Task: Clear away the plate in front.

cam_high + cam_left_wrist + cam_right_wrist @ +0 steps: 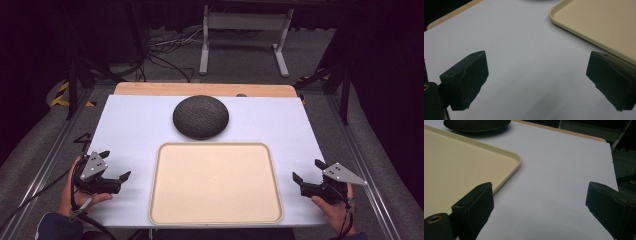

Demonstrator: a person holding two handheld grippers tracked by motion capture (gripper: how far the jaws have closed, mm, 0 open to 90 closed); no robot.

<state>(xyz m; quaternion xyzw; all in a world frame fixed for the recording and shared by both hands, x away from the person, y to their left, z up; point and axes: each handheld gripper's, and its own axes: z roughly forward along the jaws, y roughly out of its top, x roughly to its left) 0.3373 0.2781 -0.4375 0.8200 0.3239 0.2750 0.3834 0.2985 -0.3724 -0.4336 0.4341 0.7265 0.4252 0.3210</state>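
Observation:
A dark round textured dome (201,116) lies on the white table top (130,125), just behind a cream tray (216,150) with nothing on it. My left gripper (115,165) rests at the front left beside the tray, jaws wide apart over bare table (534,75); the tray's corner (564,15) shows at upper right. My right gripper (307,171) sits at the front right, also open, nothing between its jaws (541,195). In the right gripper view the tray edge (509,155) lies to the left and the dome (476,125) at the top.
A wooden strip (150,89) runs along the table's far edge. Behind it on the floor are cables (165,50) and a white metal stand (245,30). Metal rails (55,145) flank the table on both sides.

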